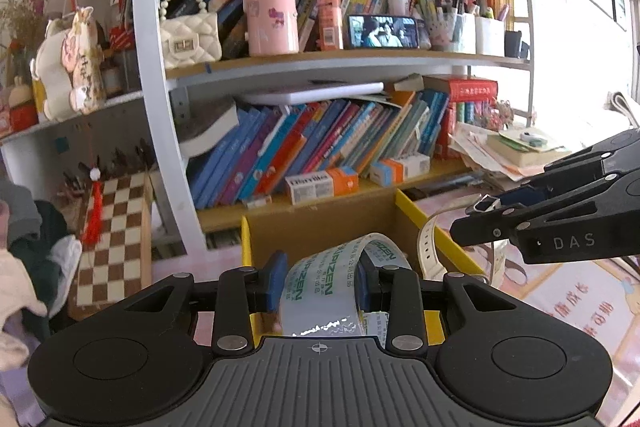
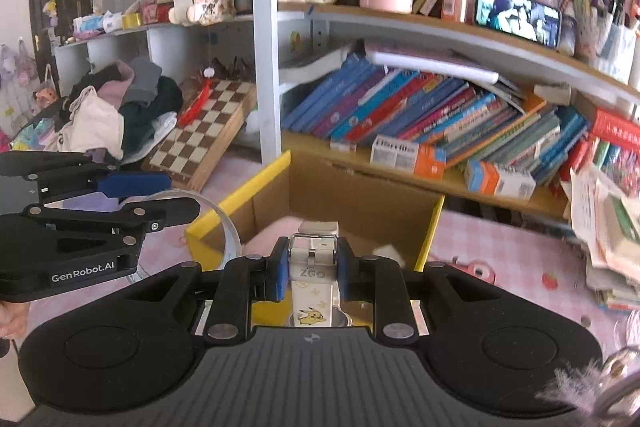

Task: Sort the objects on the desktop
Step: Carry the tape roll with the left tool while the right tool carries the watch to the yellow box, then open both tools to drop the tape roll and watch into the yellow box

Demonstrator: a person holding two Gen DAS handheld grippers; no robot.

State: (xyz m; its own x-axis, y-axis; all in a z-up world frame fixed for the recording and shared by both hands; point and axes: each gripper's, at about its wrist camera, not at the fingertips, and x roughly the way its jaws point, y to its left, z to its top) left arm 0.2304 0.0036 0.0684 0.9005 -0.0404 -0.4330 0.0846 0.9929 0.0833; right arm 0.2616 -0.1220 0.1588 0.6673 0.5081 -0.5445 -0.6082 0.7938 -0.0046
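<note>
My left gripper (image 1: 320,283) is shut on a roll of clear tape (image 1: 320,303) with green print, held above the near edge of an open cardboard box (image 1: 412,205) with yellow rims. My right gripper (image 2: 312,267) is shut on a white watch (image 2: 316,287) with a cartoon sticker on its strap, also over the box (image 2: 240,195). In the left wrist view, the right gripper (image 1: 472,217) comes in from the right with the watch strap (image 1: 426,251) looping below it. The right wrist view shows the left gripper (image 2: 182,195) at the left, the tape (image 2: 230,231) beneath it.
Behind the box stands a bookshelf (image 1: 360,61) packed with leaning books and small orange-and-white cartons (image 1: 320,185). A chessboard (image 1: 114,239) leans at the left beside a heap of clothes (image 2: 120,107). A stack of papers and books (image 1: 508,151) sits at the right. The desk has a pink cover (image 2: 500,251).
</note>
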